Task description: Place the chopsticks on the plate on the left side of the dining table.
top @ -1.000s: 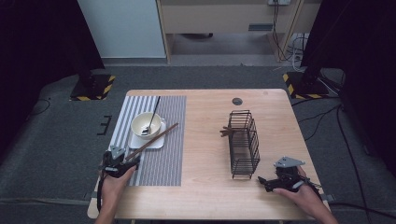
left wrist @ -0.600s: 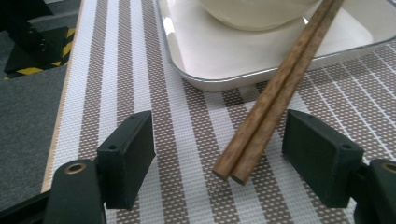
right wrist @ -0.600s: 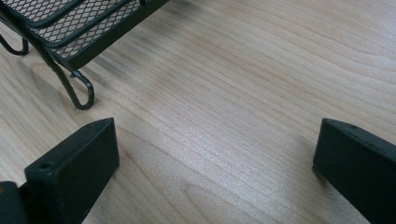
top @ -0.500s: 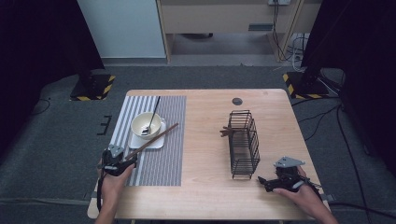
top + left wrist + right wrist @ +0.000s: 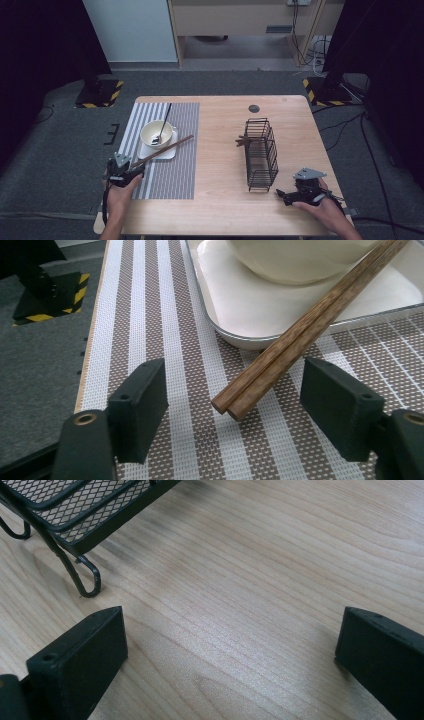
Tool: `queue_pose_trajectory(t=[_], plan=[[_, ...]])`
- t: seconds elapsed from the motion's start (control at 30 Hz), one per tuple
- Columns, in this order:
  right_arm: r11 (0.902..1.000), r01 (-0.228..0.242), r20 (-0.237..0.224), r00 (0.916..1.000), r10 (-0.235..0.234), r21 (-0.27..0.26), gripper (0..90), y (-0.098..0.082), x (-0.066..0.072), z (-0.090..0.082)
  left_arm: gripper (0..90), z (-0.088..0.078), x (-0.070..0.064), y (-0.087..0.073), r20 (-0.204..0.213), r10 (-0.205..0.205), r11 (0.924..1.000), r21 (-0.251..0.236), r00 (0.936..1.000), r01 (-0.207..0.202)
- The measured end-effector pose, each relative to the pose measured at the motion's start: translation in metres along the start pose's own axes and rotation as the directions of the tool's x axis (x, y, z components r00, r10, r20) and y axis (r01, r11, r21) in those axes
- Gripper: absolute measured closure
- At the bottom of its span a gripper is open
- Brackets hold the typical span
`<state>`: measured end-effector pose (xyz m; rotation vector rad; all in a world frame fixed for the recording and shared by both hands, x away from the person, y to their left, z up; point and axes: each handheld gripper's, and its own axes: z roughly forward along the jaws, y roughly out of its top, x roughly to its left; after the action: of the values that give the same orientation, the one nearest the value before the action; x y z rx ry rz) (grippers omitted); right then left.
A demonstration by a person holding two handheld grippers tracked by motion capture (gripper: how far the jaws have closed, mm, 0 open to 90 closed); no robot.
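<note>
Your left gripper (image 5: 240,405) sits where it sat a second ago, near the worktop's (image 5: 220,200) front-left corner, fingers (image 5: 137,407) apart around the near tips of the chopsticks (image 5: 300,335) without touching them. The chopsticks lie as before, slanting from the striped mat (image 5: 172,170) over the white tray (image 5: 167,151) beside the bowl (image 5: 156,134). Your right gripper (image 5: 281,194) rests unmoved near the front-right corner, fingers apart on nothing, just beside the wire rack (image 5: 261,152).
</note>
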<state>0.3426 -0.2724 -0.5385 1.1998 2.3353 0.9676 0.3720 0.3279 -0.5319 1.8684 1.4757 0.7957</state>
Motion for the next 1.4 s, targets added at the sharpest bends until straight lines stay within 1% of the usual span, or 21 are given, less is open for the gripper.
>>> queue_pose_trajectory(t=[0.07, 0.13, 0.23, 0.3, 0.4, 0.5, 0.6, 0.7, 0.93, 1.03, 1.1, 1.2, 1.27, 1.4], plan=[[1.0000, 0.000, 0.000, 1.0000, 0.000, 0.000, 0.1, 0.000, 0.000, 0.000, 24.7, -0.001, 0.000, -0.001, -0.001, 0.000, 1.0000, -0.002, 1.0000, 0.000], [1.0000, 0.000, -0.001, 1.0000, 0.000, 0.000, 0.2, 0.000, 0.000, 0.000, 24.5, -0.003, 0.001, -0.001, 0.002, -0.009, 0.9999, -0.015, 1.0000, 0.009], [1.0000, 0.000, 0.000, 1.0000, 0.000, 0.000, 0.1, 0.000, 0.000, 0.000, 25.3, -0.005, 0.003, 0.001, -0.016, -0.012, 0.9992, -0.039, 0.9998, 0.011], [1.0000, 0.000, 0.000, 1.0000, 0.000, 0.000, 0.1, 0.000, 0.000, 0.000, 25.8, -0.003, 0.003, 0.002, -0.021, -0.015, 0.9992, -0.037, 0.9997, 0.015], [1.0000, 0.000, -0.001, 1.0000, 0.000, 0.000, 0.1, 0.000, 0.000, 0.000, 25.8, 0.000, 0.003, 0.004, -0.035, 0.001, 0.9996, -0.027, 0.9994, -0.001], [1.0000, 0.000, -0.001, 1.0000, 0.000, 0.000, 0.1, 0.000, 0.000, 0.000, 25.9, 0.002, 0.002, 0.007, -0.043, 0.006, 0.9994, -0.035, 0.9991, -0.007], [1.0000, 0.000, -0.001, 1.0000, 0.000, 0.000, 0.1, 0.000, 0.000, 0.000, 25.4, 0.004, 0.002, 0.008, -0.047, 0.013, 0.9994, -0.030, 0.9988, -0.014], [1.0000, 0.000, 0.000, 1.0000, 0.000, 0.000, 0.2, 0.000, 0.000, 0.000, 25.0, 0.002, 0.001, 0.005, -0.046, 0.020, 0.9994, -0.027, 0.9987, -0.022], [1.0000, 0.000, 0.000, 1.0000, 0.000, 0.000, 0.1, 0.000, 0.000, 0.000, 23.4, -0.013, 0.004, -0.005, -0.025, -0.003, 0.9998, -0.022, 0.9997, 0.003], [1.0000, 0.000, -0.001, 1.0000, 0.000, 0.000, 0.1, 0.000, 0.000, 0.000, 23.2, -0.014, 0.005, -0.009, -0.025, -0.008, 0.9998, -0.016, 0.9997, 0.008], [1.0000, 0.000, -0.001, 1.0000, 0.000, 0.000, 0.2, 0.000, 0.000, 0.000, 23.4, -0.013, 0.006, -0.010, -0.029, -0.004, 0.9999, -0.010, 0.9996, 0.004], [1.0000, 0.000, 0.000, 1.0000, 0.000, 0.000, 0.1, 0.000, 0.000, 0.000, 27.7, -0.014, 0.005, -0.009, -0.036, 0.003, 0.9998, -0.017, 0.9993, -0.004], [1.0000, 0.000, 0.000, 1.0000, 0.000, 0.000, 0.2, 0.000, 0.000, 0.000, 30.8, -0.014, 0.004, -0.008, -0.033, 0.007, 0.9996, -0.026, 0.9994, -0.008], [1.0000, 0.000, -0.001, 1.0000, 0.000, 0.000, 0.1, 0.000, 0.000, 0.000, 36.5, -0.016, 0.001, -0.007, -0.021, 0.012, 0.9996, -0.025, 0.9997, -0.013]])
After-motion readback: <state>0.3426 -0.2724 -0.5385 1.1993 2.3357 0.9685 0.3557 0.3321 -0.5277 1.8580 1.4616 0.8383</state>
